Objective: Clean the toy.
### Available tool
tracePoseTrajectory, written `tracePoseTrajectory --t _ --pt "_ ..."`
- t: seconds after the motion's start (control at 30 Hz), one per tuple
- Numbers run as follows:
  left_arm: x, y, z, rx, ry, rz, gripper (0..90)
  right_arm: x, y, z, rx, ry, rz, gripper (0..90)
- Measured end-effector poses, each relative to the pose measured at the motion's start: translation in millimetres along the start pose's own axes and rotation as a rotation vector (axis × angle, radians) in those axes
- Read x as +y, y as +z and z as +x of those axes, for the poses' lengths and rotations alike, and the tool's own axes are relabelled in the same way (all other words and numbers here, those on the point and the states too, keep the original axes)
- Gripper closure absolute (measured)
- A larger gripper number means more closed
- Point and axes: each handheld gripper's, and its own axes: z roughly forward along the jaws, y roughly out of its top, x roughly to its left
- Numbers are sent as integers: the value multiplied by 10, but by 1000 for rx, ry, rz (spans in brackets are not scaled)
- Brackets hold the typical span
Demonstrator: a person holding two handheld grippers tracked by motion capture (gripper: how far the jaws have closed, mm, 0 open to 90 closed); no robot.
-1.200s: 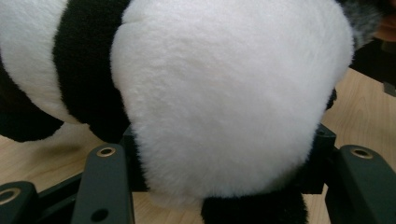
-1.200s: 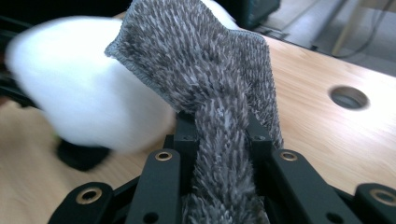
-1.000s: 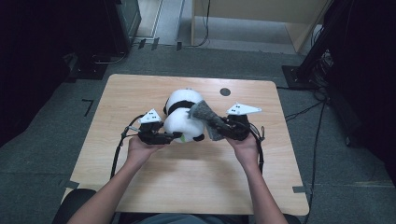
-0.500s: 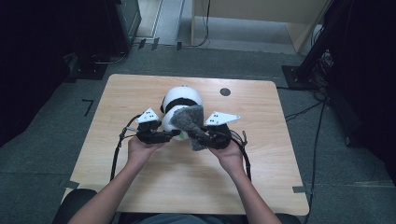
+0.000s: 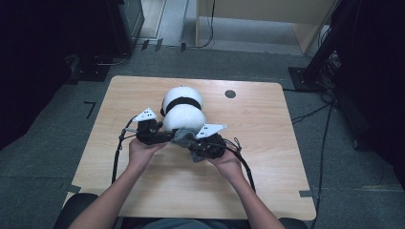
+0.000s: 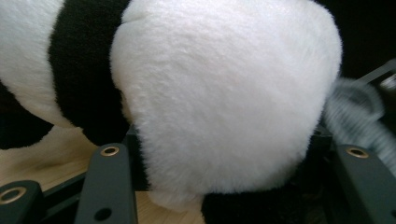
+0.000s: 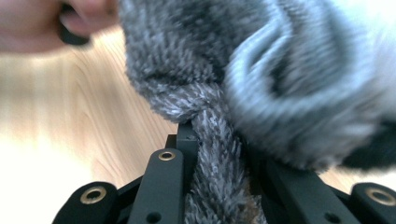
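Panda plush white, black-banded; knit hat grey.

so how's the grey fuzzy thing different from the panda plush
The panda plush is white with a black band, smooth-furred and round; the grey knitted piece is grey, shaggy and limp. The plush is far bigger. The left tongs straddle the plush, while the right tongs pinch the knitted piece. Both are soft and sit over the wooden table.

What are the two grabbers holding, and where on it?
The right gripper pinches a bunched fold of the fuzzy grey cloth. The left gripper has the panda toy's white plush end between its jaws.
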Motion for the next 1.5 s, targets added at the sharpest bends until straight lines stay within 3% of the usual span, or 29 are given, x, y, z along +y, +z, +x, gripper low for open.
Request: tracePoseTrajectory --t 0.13,0.2,0.4,0.57,0.67,0.87,0.97,1.1,1.3,1.37,1.5 --pt "19 -37 -5 -12 14 -15 411 -56 10 -106 -11 27 25 757" --pt "17 -42 2 -15 15 -10 411 -79 -2 -159 -39 28 44 756" --pt "1 -32 8 -21 16 4 409 -166 -120 -381 -99 104 59 756" --pt "-6 -33 11 -23 34 13 408 -227 -272 -559 -134 178 21 756" --pt "-16 -22 12 -18 39 27 407 -256 -387 -656 -151 246 -17 756" --pt "-34 -2 -5 -18 56 36 405 -244 -669 -784 -142 341 -150 756" --pt "-43 15 -23 -16 72 47 405 -180 -795 -756 -123 350 -219 755" --pt "-60 58 -64 -18 86 62 404 -31 -864 -619 -68 325 -292 751" --pt "-72 88 -131 -2 120 61 402 174 -685 -326 -2 239 -261 749" --pt "-71 70 -105 0 110 56 403 198 -648 -260 -5 224 -259 749" --pt "-62 56 -96 22 110 52 404 215 -588 -197 41 215 -259 751"
